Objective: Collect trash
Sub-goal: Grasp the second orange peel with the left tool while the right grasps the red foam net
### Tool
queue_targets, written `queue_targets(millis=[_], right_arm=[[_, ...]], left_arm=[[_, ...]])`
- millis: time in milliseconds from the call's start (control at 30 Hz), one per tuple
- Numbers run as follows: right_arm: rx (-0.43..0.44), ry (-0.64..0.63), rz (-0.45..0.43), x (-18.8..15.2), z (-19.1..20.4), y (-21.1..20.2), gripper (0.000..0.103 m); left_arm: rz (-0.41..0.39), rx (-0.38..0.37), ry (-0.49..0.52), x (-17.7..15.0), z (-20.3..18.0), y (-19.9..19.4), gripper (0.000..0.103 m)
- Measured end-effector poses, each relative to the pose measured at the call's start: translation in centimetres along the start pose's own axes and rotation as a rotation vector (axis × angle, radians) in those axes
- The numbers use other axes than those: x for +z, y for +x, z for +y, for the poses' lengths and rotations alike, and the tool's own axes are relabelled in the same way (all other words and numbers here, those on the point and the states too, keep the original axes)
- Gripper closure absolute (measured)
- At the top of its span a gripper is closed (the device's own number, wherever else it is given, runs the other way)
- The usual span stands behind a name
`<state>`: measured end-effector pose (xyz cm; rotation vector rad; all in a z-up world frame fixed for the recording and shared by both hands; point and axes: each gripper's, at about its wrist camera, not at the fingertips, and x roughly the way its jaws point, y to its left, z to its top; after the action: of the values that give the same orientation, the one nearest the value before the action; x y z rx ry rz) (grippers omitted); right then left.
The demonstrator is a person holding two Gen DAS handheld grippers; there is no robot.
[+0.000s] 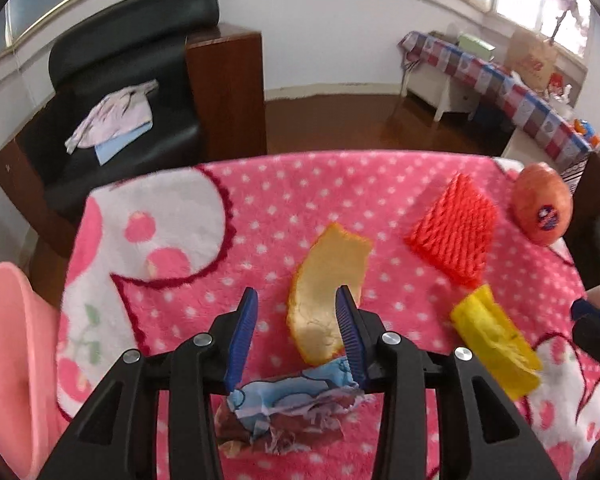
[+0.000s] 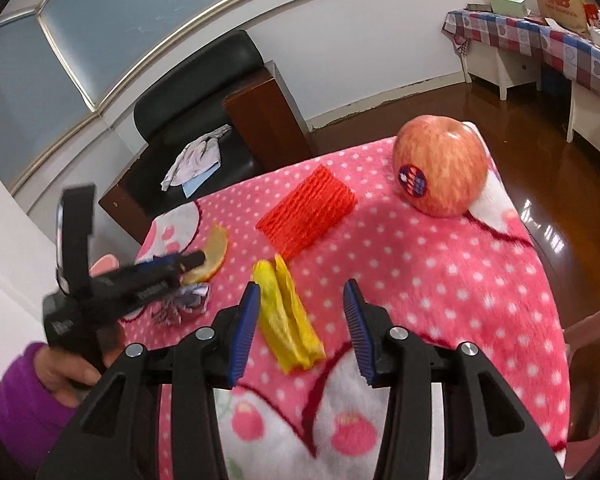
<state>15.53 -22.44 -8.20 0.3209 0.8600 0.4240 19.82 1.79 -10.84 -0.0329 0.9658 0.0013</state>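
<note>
Both hand-held grippers (image 1: 296,312) (image 2: 300,308) agape.

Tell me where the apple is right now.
The apple sits at the far right corner of the pink blanket, just right of the red foam net.

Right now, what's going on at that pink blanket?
A person holds a gripper in each hand over scattered trash. The left gripper is open above the crumpled blue wrapper, beside the fruit peel. The right gripper is open near the yellow wrapper. Nothing is gripped. The red foam net and apple lie untouched.
</note>
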Motion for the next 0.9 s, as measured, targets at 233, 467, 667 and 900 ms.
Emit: queue_targets(millis=[233, 467, 667, 900], right_arm=[[-0.012, 0.026, 0.038, 1.9, 0.0, 3.7, 0.059], [-0.019, 0.089, 0.067, 3.3, -0.3, 6.8, 0.059], [-0.062, 0.112, 0.087, 3.7, -0.1, 9.1, 0.059], [-0.047, 0.134, 0.077, 3.2, 0.4, 10.0, 0.089]], left_arm=[[-0.025, -0.001, 0.036, -0.7, -1.9, 0.1, 0.092], [-0.088, -0.065, 0.014, -0.7, -1.7, -3.0, 0.099], [-0.127, -0.107, -0.003, -1.0, -0.5, -5.5, 0.099], [-0.155, -0.128, -0.026, -1.7, 0.7, -7.7, 0.099]])
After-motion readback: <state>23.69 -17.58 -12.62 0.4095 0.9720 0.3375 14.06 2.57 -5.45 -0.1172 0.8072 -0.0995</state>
